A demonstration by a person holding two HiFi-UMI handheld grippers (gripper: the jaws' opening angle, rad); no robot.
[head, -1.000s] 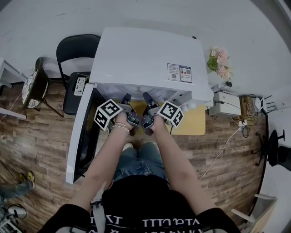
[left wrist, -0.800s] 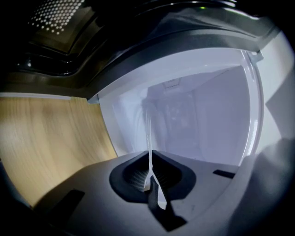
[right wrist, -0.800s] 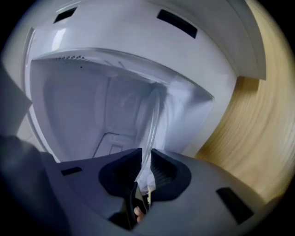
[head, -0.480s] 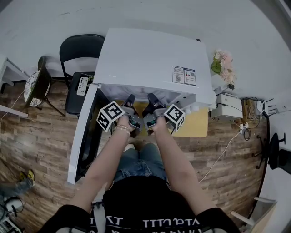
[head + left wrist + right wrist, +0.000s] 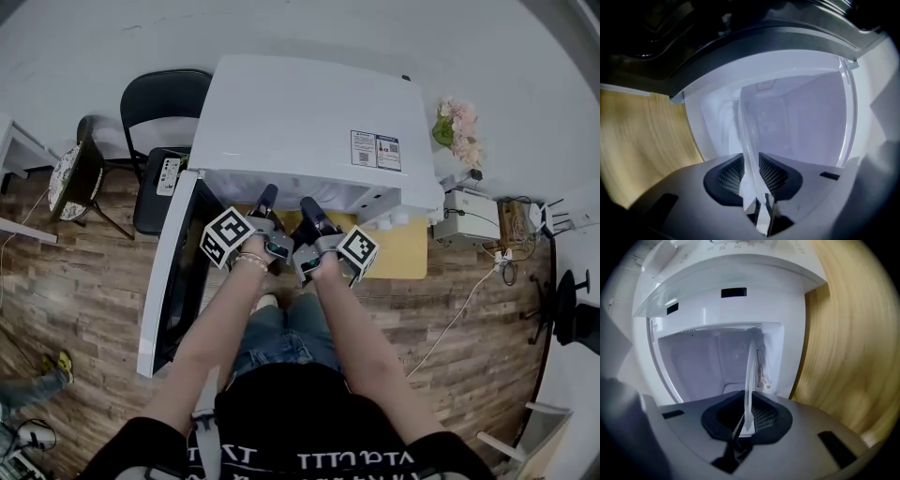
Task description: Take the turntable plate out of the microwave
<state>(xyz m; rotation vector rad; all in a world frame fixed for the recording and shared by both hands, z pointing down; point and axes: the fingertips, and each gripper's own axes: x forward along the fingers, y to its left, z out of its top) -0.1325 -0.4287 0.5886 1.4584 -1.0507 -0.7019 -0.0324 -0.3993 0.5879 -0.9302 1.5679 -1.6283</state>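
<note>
**Both tongs on the plate at the microwave mouth, pull-out not yet begun**

R tongs [image 5: 746, 416] have just been closing & are now nearly shut, pads pinching the thin rim of the glass plate [image 5: 749, 140]. L tongs [image 5: 752, 171] have just eased open a bit, but the rim sits btw the pads & looks touched on both sides, so the grip prob. holds, if lighter. Vs a sec ago the hands have barely shifted. The plate is at the front of the microwave [image 5: 300, 112] cavity, door [image 5: 173, 281] swung open to the L, and isn't out over the wooden table [image 5: 403, 253] yet. Meaning: there's a hold on both sides, so next is drawing it out level twd the person. Watch the L side, since a slack grip on slick glass could let it tip.
</note>
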